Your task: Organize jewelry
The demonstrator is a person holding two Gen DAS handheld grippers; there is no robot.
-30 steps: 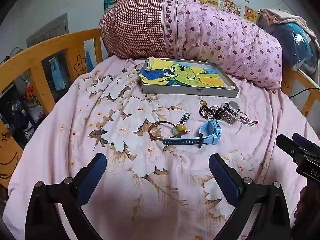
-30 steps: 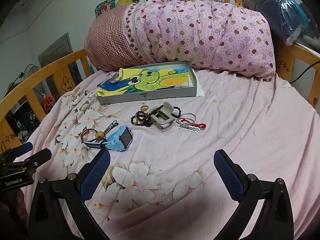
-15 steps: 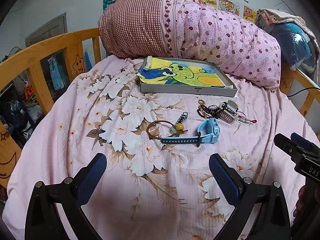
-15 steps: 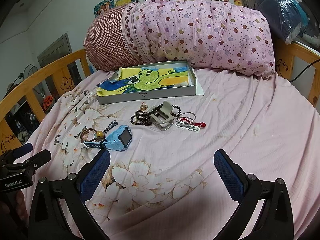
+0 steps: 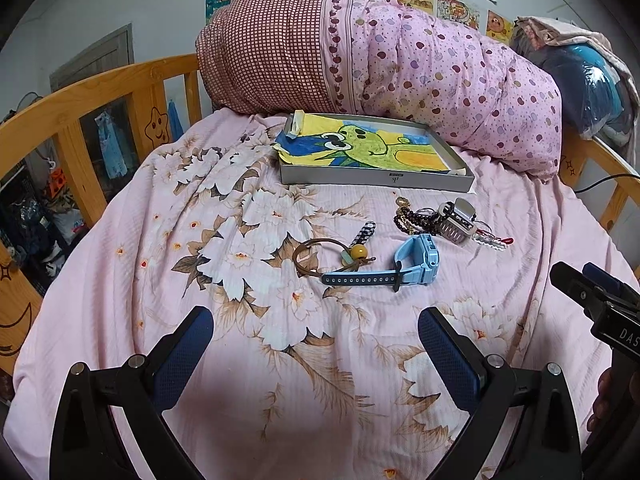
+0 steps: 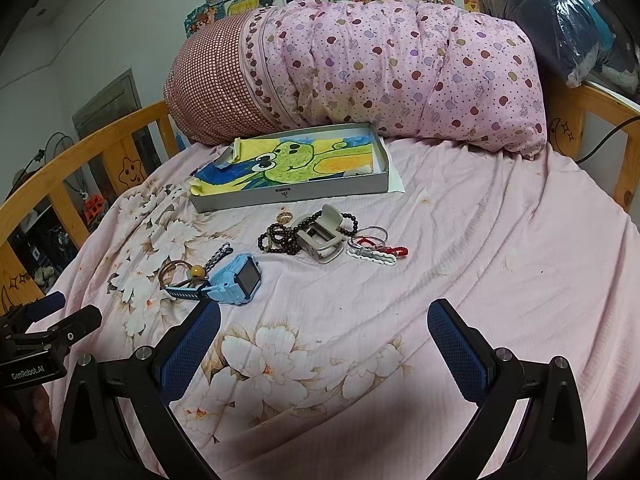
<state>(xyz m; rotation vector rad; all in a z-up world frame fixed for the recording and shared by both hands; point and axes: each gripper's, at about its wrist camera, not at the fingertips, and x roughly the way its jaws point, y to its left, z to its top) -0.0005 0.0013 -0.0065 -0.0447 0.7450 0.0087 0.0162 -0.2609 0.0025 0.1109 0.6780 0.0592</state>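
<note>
Two grippers, left gripper (image 5: 316,336) and right gripper (image 6: 324,328), jaws spread wide and empty above the bed (image 6: 500,240), blue watch (image 6: 240,274), dark bead bracelet (image 6: 280,238) and grey clasp (image 6: 322,236) lying near the grey tray (image 6: 288,194)

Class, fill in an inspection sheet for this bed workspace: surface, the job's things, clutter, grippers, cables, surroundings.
Surface: pink floral bedsheet, wrinkled, faintly stained on the right.
Job's things: blue watch, brown cord bracelet with yellow bead, dark bead bracelet, grey watch, red and white bands; grey tray lined with a frog drawing.
Clutter: nothing seen.
Grippers: left hand-held gripper open, empty; right hand-held gripper open, empty.
Cables: black cable behind the right rail.
Surroundings: rolled quilt, wooden rails, wall drawings.
</note>
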